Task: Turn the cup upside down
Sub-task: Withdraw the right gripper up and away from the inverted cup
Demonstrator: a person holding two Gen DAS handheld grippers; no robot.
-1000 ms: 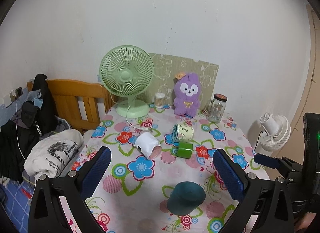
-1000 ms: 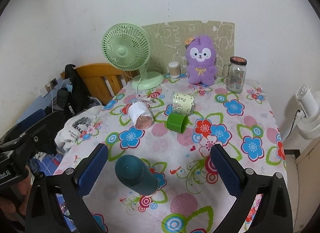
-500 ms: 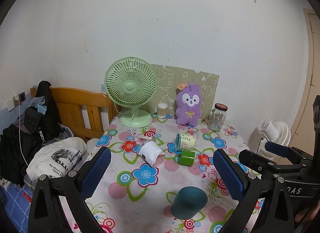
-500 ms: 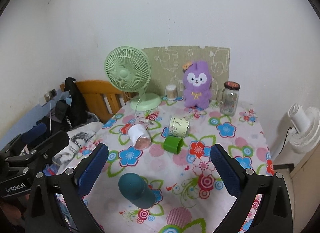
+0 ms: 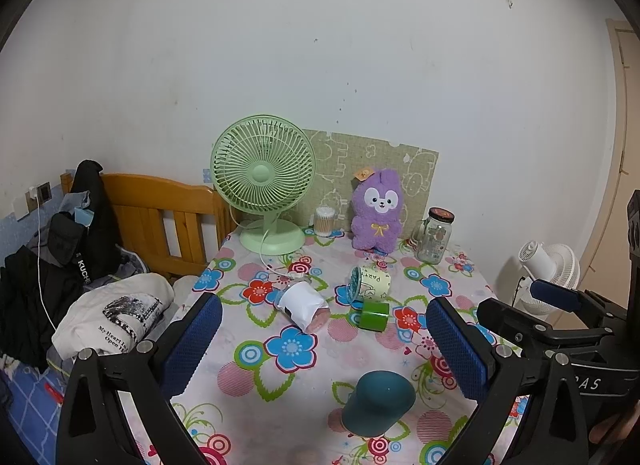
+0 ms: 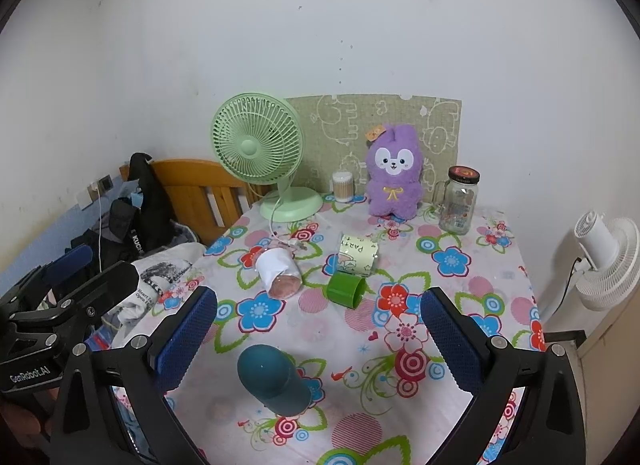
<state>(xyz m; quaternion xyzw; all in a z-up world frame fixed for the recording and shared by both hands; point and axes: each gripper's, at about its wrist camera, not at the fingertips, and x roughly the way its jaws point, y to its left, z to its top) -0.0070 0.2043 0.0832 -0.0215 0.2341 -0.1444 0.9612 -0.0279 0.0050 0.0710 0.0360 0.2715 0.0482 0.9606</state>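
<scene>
My blue padded fingers (image 5: 192, 341) are standing wide apart on both tools, released and gripping nothing. The left gripper (image 5: 324, 345) and the right gripper (image 6: 318, 329) are both hovering above the near end of the table (image 6: 500, 265), which is wearing a bright flowered cloth.

The teal cup (image 5: 378, 403) is sitting between my left fingers and slightly below them, clear of both pads. It is looking dome-side up with its mouth toward the cloth, though I am not seeing the rim meet the cloth cleanly, so I am judging it already flipped, or nearly so.

If so, I am only needing to keep clear of it now. Otherwise I am needing to close on its sides and turn it.

Further out, a white cup (image 5: 300, 305), a pale yellow cup (image 5: 370, 283) and a small green cup (image 5: 374, 315) are lying on their sides. Whether those also belong to the task I cannot tell. The table's near edge is being cut off by the frame.
</scene>
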